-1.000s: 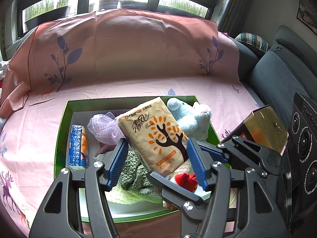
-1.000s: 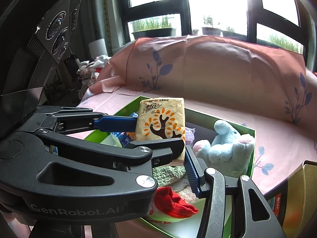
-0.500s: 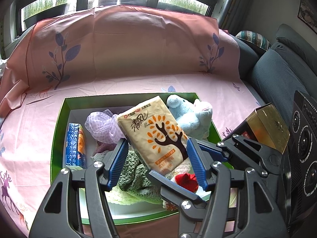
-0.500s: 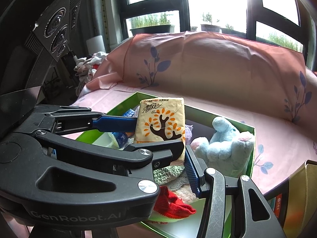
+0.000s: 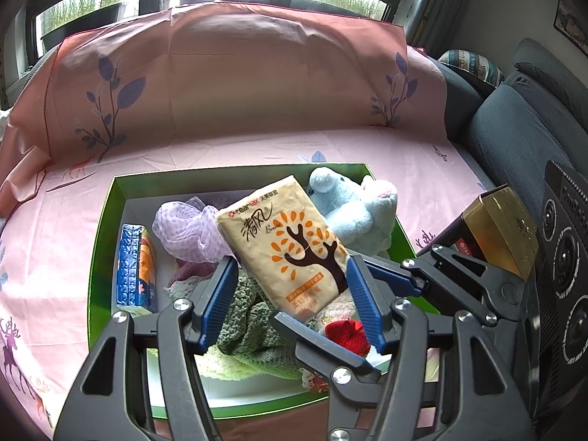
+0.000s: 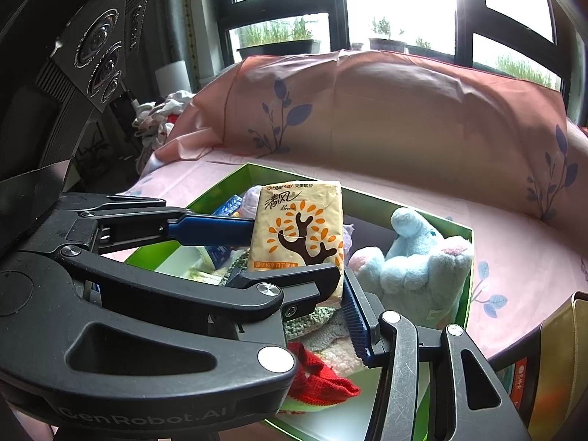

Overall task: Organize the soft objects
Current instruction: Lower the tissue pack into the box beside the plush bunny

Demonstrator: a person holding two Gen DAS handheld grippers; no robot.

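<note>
A green box sits on the pink sheet. It holds a blue plush toy, a lilac mesh puff, green knitwear, a red knit piece and a blue packet. A yellow tissue pack with a tree print is held over the box. My right gripper is shut on its lower end. My left gripper is open, its blue fingers either side of the pack.
A gold and black box lies right of the green box. A grey sofa stands at the right. A pink covered backrest rises behind. A heap of clothes lies at the far left.
Both views have shifted slightly, the box sitting a bit lower in the left view. The pack stays held over the box.
</note>
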